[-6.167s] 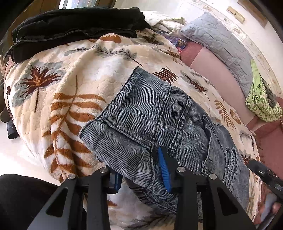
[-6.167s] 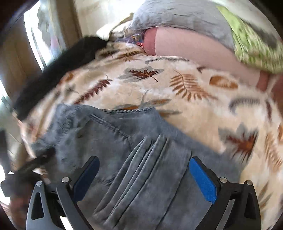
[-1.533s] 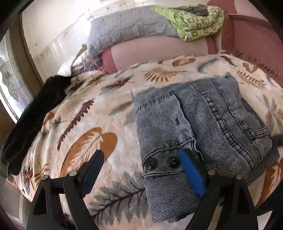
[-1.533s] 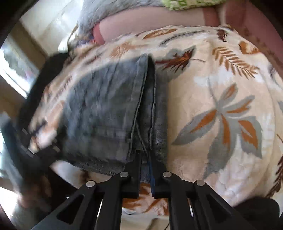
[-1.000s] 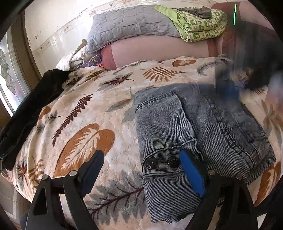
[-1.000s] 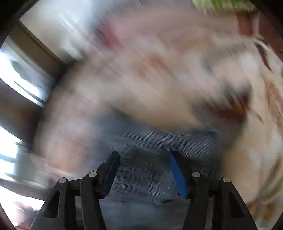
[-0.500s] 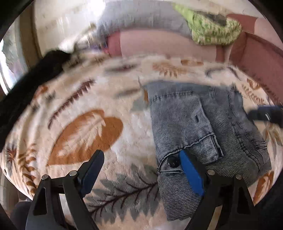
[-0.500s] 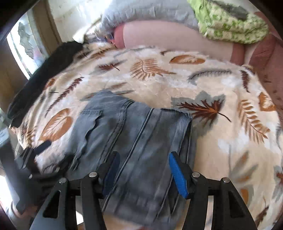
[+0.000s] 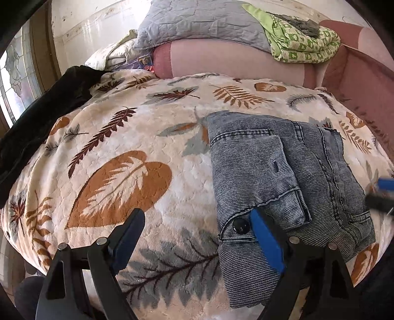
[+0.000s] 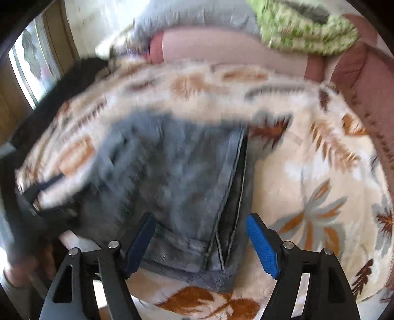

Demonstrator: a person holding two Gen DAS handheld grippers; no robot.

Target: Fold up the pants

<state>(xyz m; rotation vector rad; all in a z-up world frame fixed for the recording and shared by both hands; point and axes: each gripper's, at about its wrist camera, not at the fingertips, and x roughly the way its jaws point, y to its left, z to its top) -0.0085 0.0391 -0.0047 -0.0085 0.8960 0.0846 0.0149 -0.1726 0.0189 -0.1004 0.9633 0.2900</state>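
The grey-blue denim pants point(image 9: 283, 172) lie folded into a compact stack on the leaf-print blanket point(image 9: 118, 177); a black button shows at the near edge. My left gripper point(image 9: 197, 236) is open and empty, just left of the stack, its right pad at the pants' near-left corner. In the blurred right wrist view the pants point(image 10: 182, 187) lie ahead, and my right gripper point(image 10: 202, 243) is open and empty above their near edge. The right gripper's blue tip also shows at the right edge of the left wrist view point(image 9: 384, 189).
A black garment point(image 9: 41, 118) lies along the bed's left side. A grey quilted pillow point(image 9: 202, 22) and a green patterned blanket point(image 9: 303, 41) rest on the pink headboard cushion point(image 9: 234, 59) at the back. A window stands at the far left.
The right gripper has let go of the pants' edge, opened, and drawn back toward the near edge. The left gripper stays open and has shifted slightly left. The pants lie still.
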